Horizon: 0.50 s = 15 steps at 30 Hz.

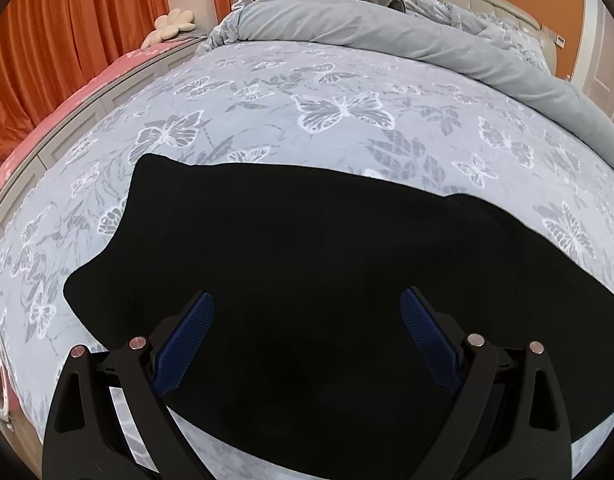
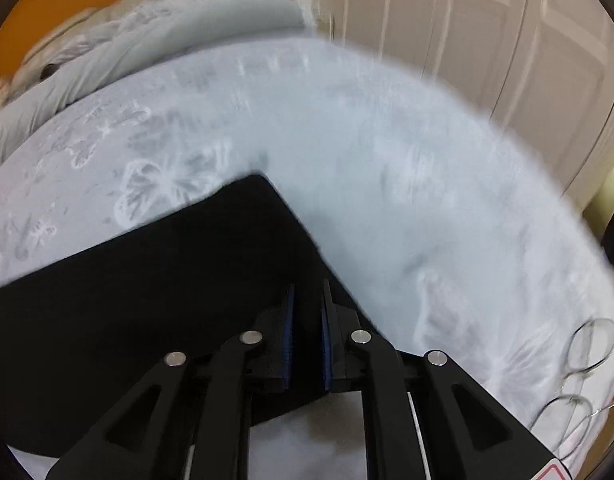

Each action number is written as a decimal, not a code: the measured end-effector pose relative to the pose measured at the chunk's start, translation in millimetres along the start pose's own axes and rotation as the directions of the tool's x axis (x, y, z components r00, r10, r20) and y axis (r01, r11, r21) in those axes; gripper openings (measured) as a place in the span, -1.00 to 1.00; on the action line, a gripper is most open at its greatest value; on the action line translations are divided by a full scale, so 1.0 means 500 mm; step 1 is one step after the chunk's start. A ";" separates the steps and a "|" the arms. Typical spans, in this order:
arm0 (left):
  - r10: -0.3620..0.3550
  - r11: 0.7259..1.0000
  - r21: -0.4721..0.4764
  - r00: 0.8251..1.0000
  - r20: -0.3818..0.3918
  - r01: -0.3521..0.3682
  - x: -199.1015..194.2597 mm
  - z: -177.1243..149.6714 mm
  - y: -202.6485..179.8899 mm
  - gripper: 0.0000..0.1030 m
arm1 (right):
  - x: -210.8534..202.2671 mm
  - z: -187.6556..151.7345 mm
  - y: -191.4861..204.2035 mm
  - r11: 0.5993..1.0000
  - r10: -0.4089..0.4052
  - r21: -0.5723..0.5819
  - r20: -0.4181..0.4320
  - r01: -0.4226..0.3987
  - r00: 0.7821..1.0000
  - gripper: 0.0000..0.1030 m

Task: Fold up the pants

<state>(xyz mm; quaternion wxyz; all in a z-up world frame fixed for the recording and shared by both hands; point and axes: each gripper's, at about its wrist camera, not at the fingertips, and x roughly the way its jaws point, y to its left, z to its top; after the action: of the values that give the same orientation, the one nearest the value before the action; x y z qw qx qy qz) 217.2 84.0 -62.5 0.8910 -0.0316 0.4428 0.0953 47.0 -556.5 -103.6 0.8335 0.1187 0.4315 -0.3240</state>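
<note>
Black pants (image 1: 307, 264) lie flat across a grey bedspread with white butterflies (image 1: 339, 108). My left gripper (image 1: 307, 308) is open, its blue pads (image 1: 187, 340) spread wide just above the middle of the pants, holding nothing. In the blurred right wrist view the pants (image 2: 167, 272) end in a corner on the bedspread (image 2: 407, 184). My right gripper (image 2: 307, 300) hangs over the pants' right edge with its pads (image 2: 289, 336) nearly together; a narrow dark gap shows between them, and I cannot tell whether cloth is pinched there.
A rolled grey duvet (image 1: 387, 24) lies across the head of the bed below a padded headboard (image 1: 487, 0). Orange curtains (image 1: 67, 28) hang at the left. White closet doors (image 2: 487, 48) stand past the bed's right edge. Wire hangers (image 2: 579, 372) lie at the bed's near right corner.
</note>
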 end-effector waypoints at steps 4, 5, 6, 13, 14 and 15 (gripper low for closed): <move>0.014 0.999 -0.036 1.000 -0.008 -0.014 0.000 0.007 0.024 0.79 | -0.123 0.036 0.009 0.992 0.076 0.094 0.110 -0.086 0.991 -0.62; 0.016 0.998 -0.055 1.000 -0.011 -0.017 0.000 0.009 0.034 0.79 | -0.140 0.036 0.018 0.991 0.100 0.081 0.127 -0.110 0.987 -0.62; 0.017 0.997 -0.078 1.000 -0.017 -0.019 0.001 0.010 0.047 0.79 | -0.152 0.031 0.036 0.991 0.122 0.042 0.144 -0.129 0.982 -0.62; 0.075 0.969 -0.228 0.993 -0.095 -0.095 0.025 0.014 0.175 0.79 | -0.103 0.001 0.049 0.993 0.014 0.115 -0.030 -0.010 0.999 -0.54; 0.069 0.962 -0.256 0.993 -0.096 -0.092 0.022 0.015 0.201 0.79 | -0.148 0.009 0.066 0.993 0.033 0.115 0.038 -0.038 0.999 -0.52; 0.068 0.959 -0.269 0.993 -0.092 -0.090 0.018 0.016 0.217 0.79 | -0.197 0.015 0.092 0.990 0.083 0.109 0.098 -0.094 0.992 -0.37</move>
<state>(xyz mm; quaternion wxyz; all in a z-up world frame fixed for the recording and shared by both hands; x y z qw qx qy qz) 207.3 192.5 -62.0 0.8548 -0.1401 0.4624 0.1895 40.3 -481.8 -24.2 0.8582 0.1696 0.3676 -0.3157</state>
